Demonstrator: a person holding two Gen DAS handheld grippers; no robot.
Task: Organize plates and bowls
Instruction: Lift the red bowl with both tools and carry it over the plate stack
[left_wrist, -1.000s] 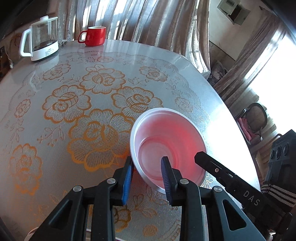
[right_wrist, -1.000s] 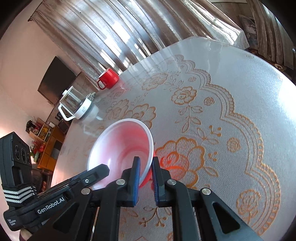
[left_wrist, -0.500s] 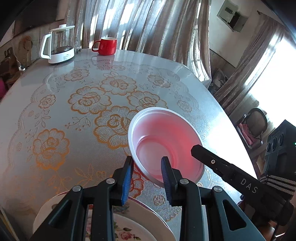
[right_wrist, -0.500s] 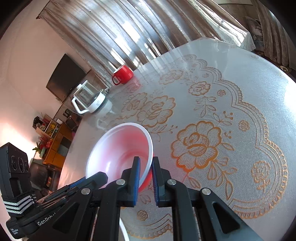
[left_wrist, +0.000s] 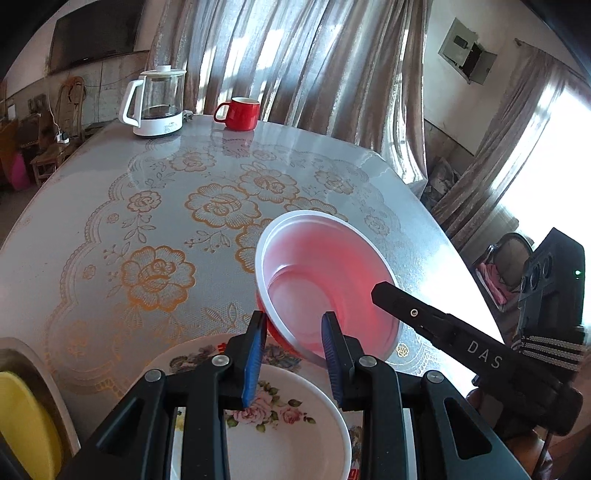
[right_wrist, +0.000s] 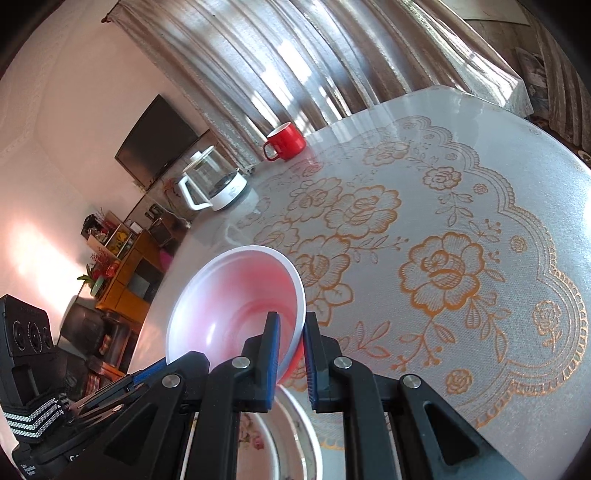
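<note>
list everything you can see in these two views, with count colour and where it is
bowl: 1, red outside and pinkish white inside, held above the table's near part, over the plate
floral plate: 1, white with pink flowers, near edge of the table under the tongs
yellow item: 1, yellow, far left in the left view, cut off, kind unclear
mug: 1, red, far edge of the table by the curtains
kettle: 1, clear glass with white base and handle, left of the mug
table: 1, grey cover with orange flower pattern
curtains: beige, behind the table
television: 1, black, on the wall
left tongs: 1, black with blue pads, astride the bowl's near rim
right tongs: 1, black with blue pads, clamped on the bowl's rim
</note>
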